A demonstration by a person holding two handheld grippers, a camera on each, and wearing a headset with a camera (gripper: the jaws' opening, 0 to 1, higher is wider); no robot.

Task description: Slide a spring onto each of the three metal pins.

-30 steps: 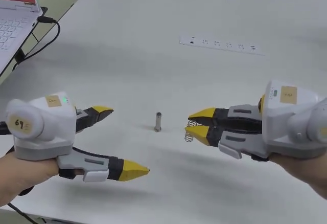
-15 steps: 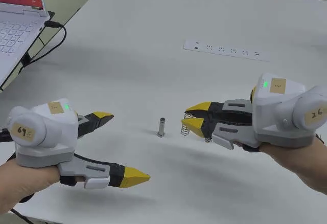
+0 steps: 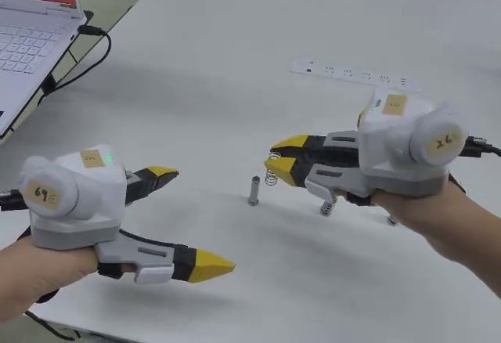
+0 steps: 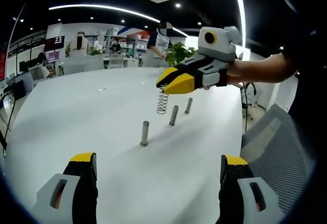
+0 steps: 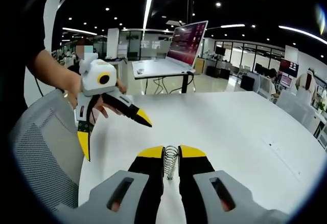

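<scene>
Spring (image 3: 272,169) pinched in the right gripper (image 3: 280,155), near a bare pin (image 3: 254,190) on the white table (image 3: 196,84).
Head view: the right gripper's yellow jaws are shut tight on the spring in the middle of the frame, and the bare pin stands upright just to its lower left. Under that gripper a pin with a spring on it (image 3: 326,207) peeks out, partly hidden. The left gripper (image 3: 188,218), lower left, has its jaws wide apart and holds nothing. A power strip (image 3: 352,74) lies upper right, a laptop (image 3: 31,14) upper left. Left gripper view: its own jaws are apart at the bottom. The spring (image 4: 162,101) hangs from the right gripper (image 4: 171,82) in the upper middle, with the bare pin (image 4: 145,133) below it and two more pins (image 4: 173,115) beyond. Right gripper view: the spring (image 5: 170,161) stands between the closed jaws at bottom middle. The left gripper (image 5: 115,137) is at the left, in front of a mesh chair (image 5: 36,147).
</scene>
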